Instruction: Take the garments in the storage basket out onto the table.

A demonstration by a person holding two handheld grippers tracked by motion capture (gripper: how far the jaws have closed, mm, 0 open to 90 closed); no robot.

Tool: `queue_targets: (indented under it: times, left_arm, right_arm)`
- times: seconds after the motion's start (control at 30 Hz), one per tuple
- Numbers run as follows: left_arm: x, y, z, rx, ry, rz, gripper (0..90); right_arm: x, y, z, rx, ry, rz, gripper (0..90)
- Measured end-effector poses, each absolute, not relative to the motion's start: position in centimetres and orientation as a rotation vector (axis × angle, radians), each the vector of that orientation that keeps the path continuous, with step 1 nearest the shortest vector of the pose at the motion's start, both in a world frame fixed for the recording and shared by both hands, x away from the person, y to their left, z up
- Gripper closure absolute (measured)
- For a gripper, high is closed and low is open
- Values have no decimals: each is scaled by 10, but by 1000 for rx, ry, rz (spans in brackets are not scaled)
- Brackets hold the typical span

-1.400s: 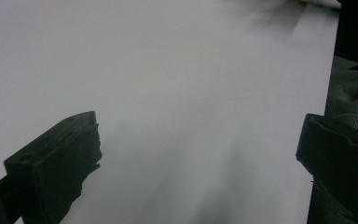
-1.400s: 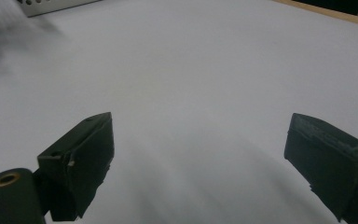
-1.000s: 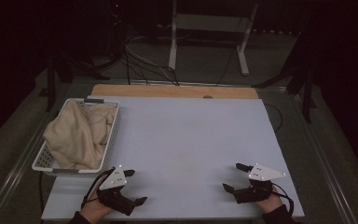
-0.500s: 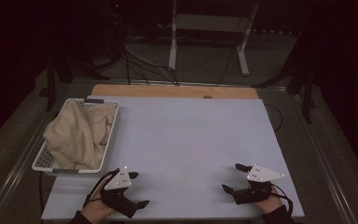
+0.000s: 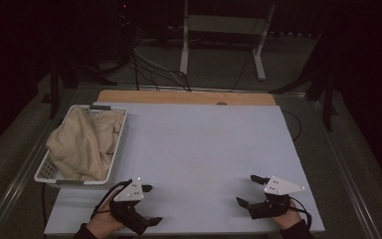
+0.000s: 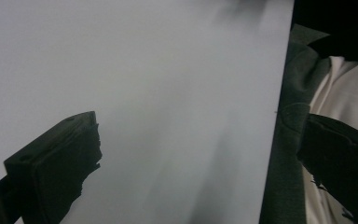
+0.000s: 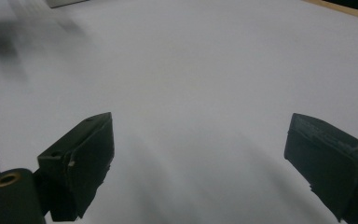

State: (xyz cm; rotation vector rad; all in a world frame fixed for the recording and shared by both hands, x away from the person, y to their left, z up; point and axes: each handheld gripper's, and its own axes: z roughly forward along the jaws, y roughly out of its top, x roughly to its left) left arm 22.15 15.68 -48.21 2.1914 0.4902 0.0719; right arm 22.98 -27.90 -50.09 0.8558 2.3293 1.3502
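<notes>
Both grippers sit low at the near edge of the pale table [image 5: 204, 144], left gripper [image 5: 148, 204] and right gripper [image 5: 248, 190] each with jaws spread wide and nothing between them, likely a ready stance before reaching. The beige towel [image 5: 82, 144] lies bunched in the white basket [image 5: 117, 149] at the table's left, well apart from the right gripper, nearer the left one.

A dim lab or test room is showing here: loose cables [image 5: 154, 69] are trailing over the floor behind the bench [image 5: 199, 144], beside a white metal stand [image 5: 219, 30], with dark surroundings closing in.
</notes>
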Motion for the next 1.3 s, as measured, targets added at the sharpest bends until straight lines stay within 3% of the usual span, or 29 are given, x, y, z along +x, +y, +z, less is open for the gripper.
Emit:
queue_targets:
  times: [1.3]
  left_arm:
    - [240,173,-420,2230,479,93,2]
  right_arm:
    - [228,-272,-498,842,2320,1343,85]
